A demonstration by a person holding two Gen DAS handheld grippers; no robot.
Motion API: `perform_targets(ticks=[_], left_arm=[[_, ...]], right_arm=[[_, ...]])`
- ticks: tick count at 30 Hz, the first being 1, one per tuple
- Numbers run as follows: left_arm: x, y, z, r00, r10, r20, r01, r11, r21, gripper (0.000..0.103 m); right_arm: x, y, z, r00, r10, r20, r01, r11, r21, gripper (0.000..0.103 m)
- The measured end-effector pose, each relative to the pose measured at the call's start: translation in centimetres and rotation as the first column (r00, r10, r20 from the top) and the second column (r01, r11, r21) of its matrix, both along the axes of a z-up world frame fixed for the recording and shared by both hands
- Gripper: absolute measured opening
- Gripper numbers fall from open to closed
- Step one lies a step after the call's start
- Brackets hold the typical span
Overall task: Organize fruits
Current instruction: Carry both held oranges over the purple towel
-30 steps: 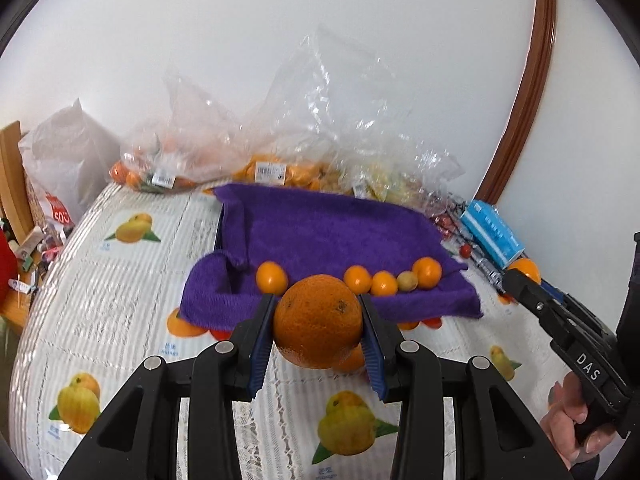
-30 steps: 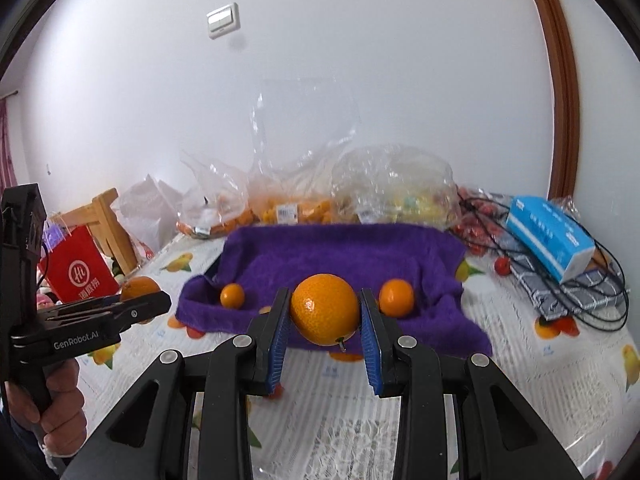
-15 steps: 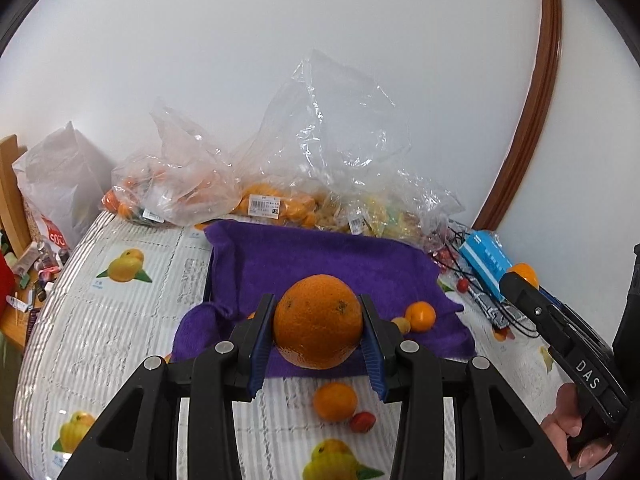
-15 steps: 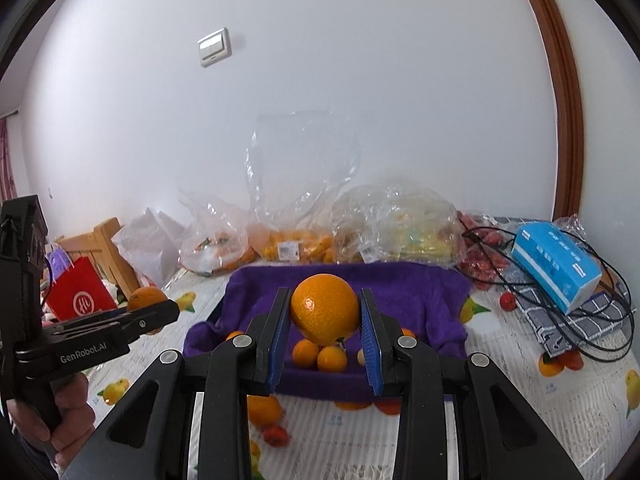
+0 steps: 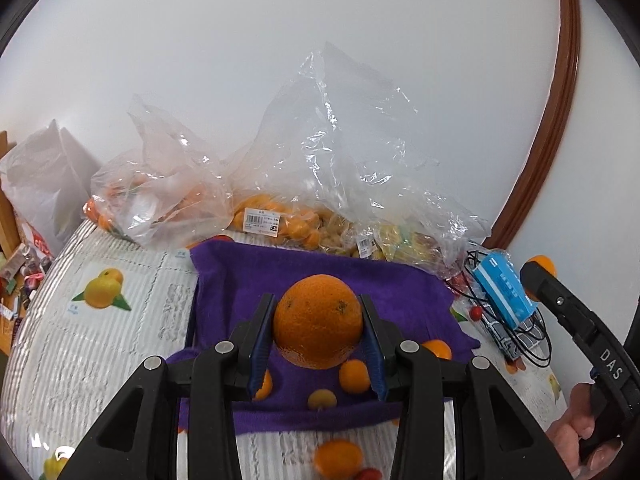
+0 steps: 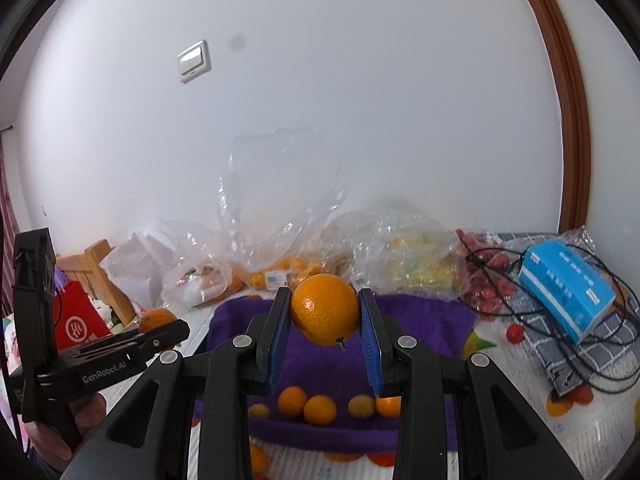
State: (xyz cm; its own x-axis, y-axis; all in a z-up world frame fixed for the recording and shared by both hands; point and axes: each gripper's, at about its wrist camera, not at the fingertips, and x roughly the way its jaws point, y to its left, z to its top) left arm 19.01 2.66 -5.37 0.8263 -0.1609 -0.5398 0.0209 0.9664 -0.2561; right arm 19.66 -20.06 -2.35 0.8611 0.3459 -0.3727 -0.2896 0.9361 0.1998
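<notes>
Mid-carry: the left gripper (image 5: 318, 344) was clamped on a big orange (image 5: 318, 322), the right gripper (image 6: 325, 340) on a smoother orange (image 6: 325, 309), both above the purple towel (image 5: 304, 268). Next, probably lower and release gently so they wouldn't roll.

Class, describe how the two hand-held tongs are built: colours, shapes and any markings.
Both the left tongs and the right tongs are black, angular frames with silver rivets and blue ribbed pads. One handle reads "GenRobot.AI", the other "DAS".
</notes>
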Motion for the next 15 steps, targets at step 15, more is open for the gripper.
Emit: perform_targets(ticks=[15], left_arm=[[3.4, 0.3, -4.8, 1.0, 0.004, -0.021, -0.005, 0.999, -0.041, 0.038]], right_arm=[[4.0, -2.2, -4.2, 0.995, -0.068, -0.066, 0.07, 0.997, 0.019, 0.033]])
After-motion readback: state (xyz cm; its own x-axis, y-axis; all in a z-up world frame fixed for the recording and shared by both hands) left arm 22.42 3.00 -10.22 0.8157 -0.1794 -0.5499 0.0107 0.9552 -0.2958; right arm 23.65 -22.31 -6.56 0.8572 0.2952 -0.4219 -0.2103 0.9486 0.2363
